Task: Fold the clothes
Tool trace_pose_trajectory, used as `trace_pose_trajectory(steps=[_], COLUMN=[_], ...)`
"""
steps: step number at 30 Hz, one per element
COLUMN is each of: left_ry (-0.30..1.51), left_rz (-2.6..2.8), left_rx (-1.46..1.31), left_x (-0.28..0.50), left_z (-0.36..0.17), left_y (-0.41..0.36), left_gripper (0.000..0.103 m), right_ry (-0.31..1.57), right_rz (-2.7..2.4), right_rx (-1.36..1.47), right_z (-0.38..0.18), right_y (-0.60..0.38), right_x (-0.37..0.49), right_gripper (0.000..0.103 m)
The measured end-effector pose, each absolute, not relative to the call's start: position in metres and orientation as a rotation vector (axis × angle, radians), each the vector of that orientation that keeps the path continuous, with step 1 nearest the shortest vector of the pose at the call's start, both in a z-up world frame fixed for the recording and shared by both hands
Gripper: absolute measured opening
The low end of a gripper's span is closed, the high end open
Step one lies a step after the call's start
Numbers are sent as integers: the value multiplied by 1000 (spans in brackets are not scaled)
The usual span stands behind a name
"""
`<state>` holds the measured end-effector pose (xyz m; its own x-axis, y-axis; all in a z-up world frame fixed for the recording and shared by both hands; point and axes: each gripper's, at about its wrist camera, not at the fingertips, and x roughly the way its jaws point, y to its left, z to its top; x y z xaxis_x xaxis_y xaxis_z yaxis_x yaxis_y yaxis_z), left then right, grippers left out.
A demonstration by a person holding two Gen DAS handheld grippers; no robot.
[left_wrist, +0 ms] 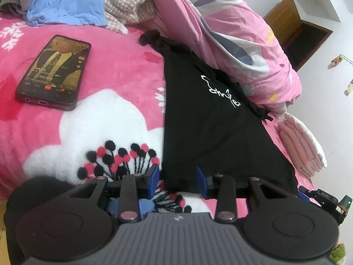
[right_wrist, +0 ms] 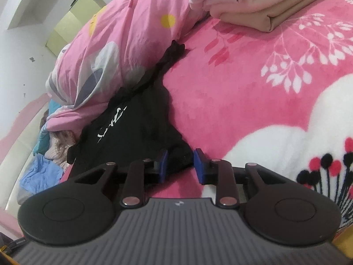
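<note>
Now a black garment [left_wrist: 211, 119] lies spread on the pink bed [left_wrist: 114, 70], its far edge tucked under a duvet [left_wrist: 231, 28]. Both grippers, left [left_wrist: 177, 180] and right [right_wrist: 180, 163], straddle its near corners with jaws spread; lifting could snag it under the duvet.

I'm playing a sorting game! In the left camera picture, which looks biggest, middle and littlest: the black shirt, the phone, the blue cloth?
1. black shirt
2. blue cloth and phone look alike; the cloth lies farther away.
</note>
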<state>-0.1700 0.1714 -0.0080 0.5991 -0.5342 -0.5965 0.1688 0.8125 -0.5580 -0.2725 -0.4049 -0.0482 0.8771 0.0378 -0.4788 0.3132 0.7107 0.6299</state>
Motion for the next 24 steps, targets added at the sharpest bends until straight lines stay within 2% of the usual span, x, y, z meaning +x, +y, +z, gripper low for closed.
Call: trace_pose_trajectory(steps=[1,2,3,6,13,19,24], left_ry=[837,837,838,838,847,864,848], left_rz=[-428,-430,-433,-436,-459,-468,-477], left_rx=[-482,-483,-485,-487,-494,-539,-560], left_x=[-170,-169,-169,-169,-173,-173,-173], left_z=[-9,-9,-10,-10,-10,-9,-7], left_y=[171,172,172,171,174,179,180], left_gripper=[37,36,36,36,36,41,51], right_ry=[489,493,495,441,387,396,400], right_rz=[-156,-153,-150,-122,-165,-184,-202], right_rx=[774,769,768,825,1009,1114,1049], right_z=[-49,-49,-48,-35,-44,-61,-52], right_y=[-405,-405,-406,-406,-426,-431,-431], right_x=[-273,-272,-272,-283,-307,-314,-319], right_gripper=[21,8,1,0,0,1,5])
